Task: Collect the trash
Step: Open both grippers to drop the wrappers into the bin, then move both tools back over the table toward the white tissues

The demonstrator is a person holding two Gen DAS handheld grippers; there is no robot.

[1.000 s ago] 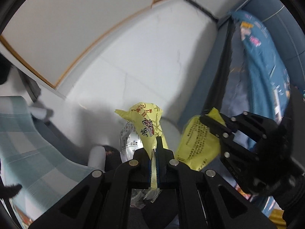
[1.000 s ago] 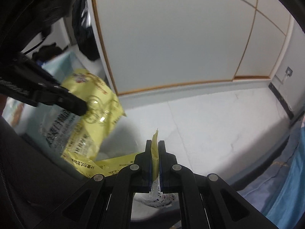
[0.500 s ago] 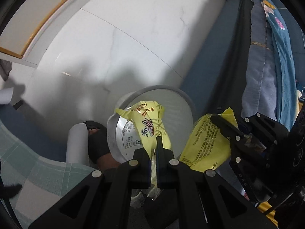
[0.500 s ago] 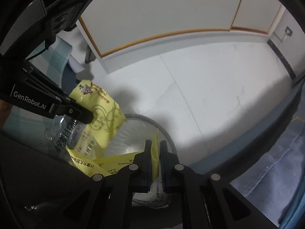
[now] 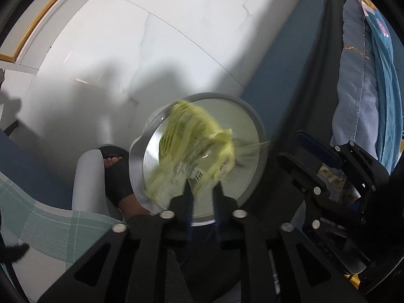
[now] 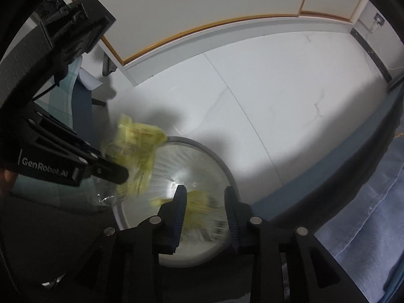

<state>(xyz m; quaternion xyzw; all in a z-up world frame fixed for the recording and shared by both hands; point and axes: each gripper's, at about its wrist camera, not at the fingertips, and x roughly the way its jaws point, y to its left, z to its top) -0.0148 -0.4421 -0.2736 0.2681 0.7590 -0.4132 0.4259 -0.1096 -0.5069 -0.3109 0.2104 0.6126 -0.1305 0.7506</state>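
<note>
Only leftward: sandalled foot (image 5: 115, 166) beside bin (image 5: 260, 136)

Black hand-held gripper (image 6: 205, 199) with blue pads, silver screws.

The white tiled floor (image 5: 156, 50) carries a round grey bin (image 5: 260, 136) (clear liner inside). A sandalled foot (image 5: 116, 166) stands just beside it.

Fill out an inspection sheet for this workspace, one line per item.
Surface: white tiled floor, shadowed.
Job's things: round bin with clear liner; blurred yellow wrappers over its mouth, one between the right fingers.
Clutter: nothing seen.
Grippers: left gripper and right gripper have just been opening, jaws parted above the bin.
Cables: thin cord by the wall.
Surroundings: blue bedding, checked fabric, sandalled foot.
</note>
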